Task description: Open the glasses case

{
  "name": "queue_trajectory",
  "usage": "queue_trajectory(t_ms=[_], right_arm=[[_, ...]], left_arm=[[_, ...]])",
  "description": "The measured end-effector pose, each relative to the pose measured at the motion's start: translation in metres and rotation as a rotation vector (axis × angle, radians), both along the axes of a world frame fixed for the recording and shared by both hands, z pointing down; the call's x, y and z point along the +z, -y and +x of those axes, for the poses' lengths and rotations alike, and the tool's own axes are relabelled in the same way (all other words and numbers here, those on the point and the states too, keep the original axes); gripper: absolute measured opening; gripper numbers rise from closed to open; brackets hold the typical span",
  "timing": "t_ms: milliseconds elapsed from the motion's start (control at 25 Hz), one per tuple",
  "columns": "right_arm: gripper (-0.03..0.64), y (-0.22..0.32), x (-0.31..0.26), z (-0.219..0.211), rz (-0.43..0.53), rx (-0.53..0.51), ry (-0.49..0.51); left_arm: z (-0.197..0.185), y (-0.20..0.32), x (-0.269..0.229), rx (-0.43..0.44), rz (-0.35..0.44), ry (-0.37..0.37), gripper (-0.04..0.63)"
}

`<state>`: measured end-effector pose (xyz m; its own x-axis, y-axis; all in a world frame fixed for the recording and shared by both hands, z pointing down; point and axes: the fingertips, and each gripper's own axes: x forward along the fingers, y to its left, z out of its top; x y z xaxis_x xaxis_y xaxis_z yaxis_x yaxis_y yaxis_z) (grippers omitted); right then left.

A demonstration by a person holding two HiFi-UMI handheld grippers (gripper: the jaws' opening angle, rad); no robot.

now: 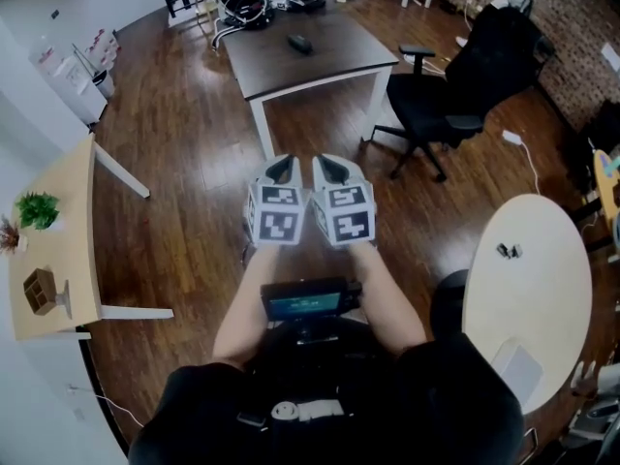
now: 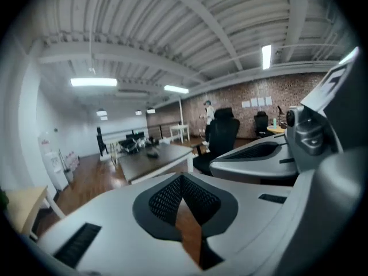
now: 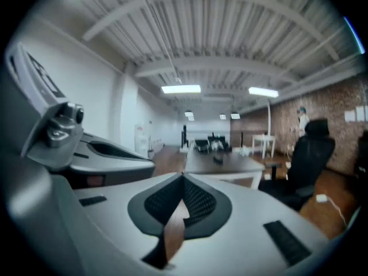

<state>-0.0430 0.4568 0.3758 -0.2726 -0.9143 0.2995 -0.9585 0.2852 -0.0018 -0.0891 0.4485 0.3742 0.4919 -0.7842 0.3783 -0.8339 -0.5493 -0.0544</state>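
The left claw and the right claw are side by side above the wooden floor; both are closed and empty; the dark glasses case lies on the dark bench at 12 o'clock, well apart from them.

Dark rect. table top ctr on wood floor. Black office chair just R of it, near brick wall. Round white table at R. Light wood table at L w/ potted plant & small wooden box.
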Motion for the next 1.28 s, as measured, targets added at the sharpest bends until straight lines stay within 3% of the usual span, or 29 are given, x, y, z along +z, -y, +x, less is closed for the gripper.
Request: queue_trajectory(t_ms=[120, 200, 360, 440, 480, 680, 800, 920, 1040, 1160, 1280], right_arm=[[0.018, 0.016, 0.079, 0.015, -0.294, 0.045, 0.008], [0.018, 0.012, 0.116, 0.015, -0.413, 0.059, 0.092], [0.018, 0.012, 0.154, 0.021, -0.527, 0.076, 0.195], [0.018, 0.012, 0.163, 0.024, -0.563, 0.086, 0.229], [0.018, 0.013, 0.166, 0.025, -0.571, 0.087, 0.235], [0.018, 0.015, 0.182, 0.031, -0.604, 0.076, 0.240], [0.018, 0.010, 0.191, 0.038, -0.634, 0.092, 0.177], [0.018, 0.011, 0.186, 0.036, -0.606, 0.085, 0.155], [0.018, 0.015, 0.188, 0.045, -0.619, 0.120, 0.101], [0.018, 0.042, 0.182, 0.049, -0.532, 0.128, 0.088], [0.018, 0.060, 0.183, 0.049, -0.526, 0.129, 0.098]], left_arm=[[0.011, 0.009, 0.073, 0.009, -0.284, -0.028, 0.002], [0.009, 0.006, 0.111, -0.027, -0.374, -0.024, 0.002], [0.024, -0.005, 0.157, -0.042, -0.521, -0.064, 0.002], [0.018, -0.010, 0.166, -0.080, -0.572, -0.036, 0.002], [0.014, -0.012, 0.170, -0.098, -0.587, -0.011, 0.002], [0.025, 0.003, 0.174, -0.105, -0.535, -0.051, 0.001], [0.023, 0.002, 0.177, -0.129, -0.546, -0.060, 0.002], [0.014, 0.007, 0.177, -0.162, -0.525, -0.038, 0.001], [0.012, 0.011, 0.181, -0.166, -0.556, -0.035, 0.000], [0.001, 0.033, 0.181, -0.197, -0.516, -0.013, 0.000], [0.005, 0.044, 0.189, -0.197, -0.575, -0.045, 0.000]])
